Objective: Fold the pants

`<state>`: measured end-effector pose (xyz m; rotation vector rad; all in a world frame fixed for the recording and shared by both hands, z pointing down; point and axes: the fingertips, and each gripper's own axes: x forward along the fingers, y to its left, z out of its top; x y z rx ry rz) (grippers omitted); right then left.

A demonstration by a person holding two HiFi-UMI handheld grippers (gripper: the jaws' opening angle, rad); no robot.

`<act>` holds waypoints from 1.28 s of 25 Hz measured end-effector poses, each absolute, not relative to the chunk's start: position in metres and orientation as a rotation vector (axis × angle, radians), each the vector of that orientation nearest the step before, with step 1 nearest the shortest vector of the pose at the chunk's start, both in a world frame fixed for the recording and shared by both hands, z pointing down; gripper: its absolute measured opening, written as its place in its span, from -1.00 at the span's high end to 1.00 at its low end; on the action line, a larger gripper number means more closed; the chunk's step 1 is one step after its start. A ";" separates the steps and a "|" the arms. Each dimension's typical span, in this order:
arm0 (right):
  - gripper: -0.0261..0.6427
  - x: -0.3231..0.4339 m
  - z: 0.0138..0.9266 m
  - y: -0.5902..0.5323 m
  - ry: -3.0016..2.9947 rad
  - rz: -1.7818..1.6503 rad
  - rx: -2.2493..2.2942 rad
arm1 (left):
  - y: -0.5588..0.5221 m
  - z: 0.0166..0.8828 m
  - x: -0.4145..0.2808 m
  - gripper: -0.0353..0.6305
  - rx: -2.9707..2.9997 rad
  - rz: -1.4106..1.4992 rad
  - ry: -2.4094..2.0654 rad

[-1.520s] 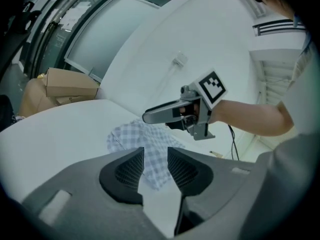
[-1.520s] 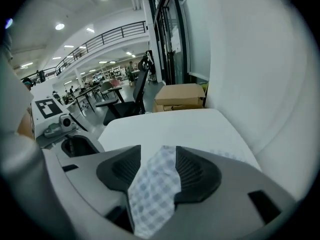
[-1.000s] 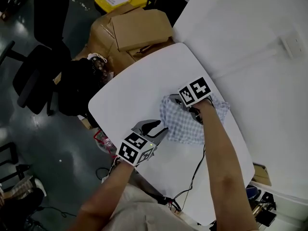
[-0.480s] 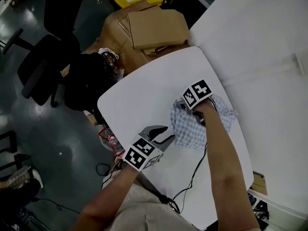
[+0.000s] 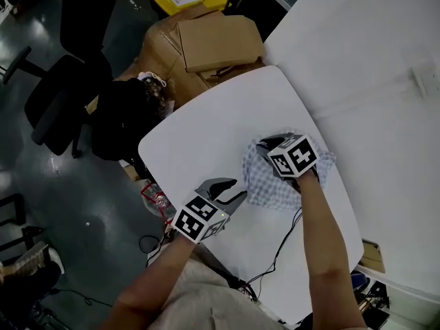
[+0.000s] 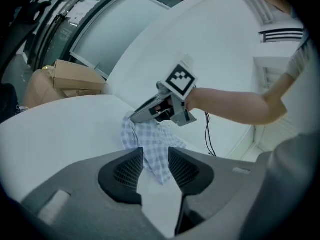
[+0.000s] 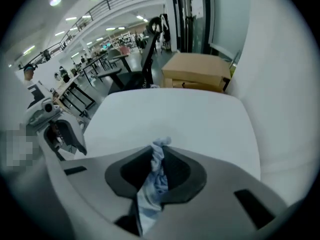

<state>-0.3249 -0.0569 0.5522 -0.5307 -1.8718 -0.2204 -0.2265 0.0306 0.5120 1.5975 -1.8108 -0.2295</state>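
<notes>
Head view: right gripper [image 5: 267,143] sits on the pants [image 5: 260,184]. Its cube [image 5: 295,155] and the forearm [image 5: 320,232] cover the middle of the cloth, so the pinch itself is hidden here. Pants are a checked heap near the right side of the desk [image 5: 199,136]; legs and waist can't be told apart. Left gripper [image 5: 230,190] hovers just left of the cloth by the desk's near edge, not touching it. Boxes [image 5: 213,43] stand beyond the desk, and a cable [image 5: 278,246] trails across its near end.

Left gripper view: jaws spread, nothing between the pads. Pants show through the gap, further along the desk. Right gripper's tip is down at the cloth's far-left corner. Person's body is cut off at the right edge.

Right gripper view: jaws pinching a bunched fold of pants. The rest of the cloth is hidden under the gripper body. Left gripper shows at the left edge, partly cut off.

Versus a second ago: right jaws were wide, have just been closing, and are now on the fold. Right cube has rolled and sits lower over the cloth. Left gripper is about where it was, with the same gap.
</notes>
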 end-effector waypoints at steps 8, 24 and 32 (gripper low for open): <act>0.71 -0.279 0.475 -0.034 -2.170 -0.318 -0.661 | 0.025 0.492 -0.223 0.44 1.672 -0.115 -1.841; 0.71 -0.163 0.429 0.001 -2.336 -0.576 -0.855 | 0.002 0.453 -0.173 0.18 2.171 0.404 -1.740; 0.71 -0.152 0.425 0.021 -2.245 -0.592 -1.038 | -0.005 0.460 -0.148 0.18 2.338 0.656 -1.502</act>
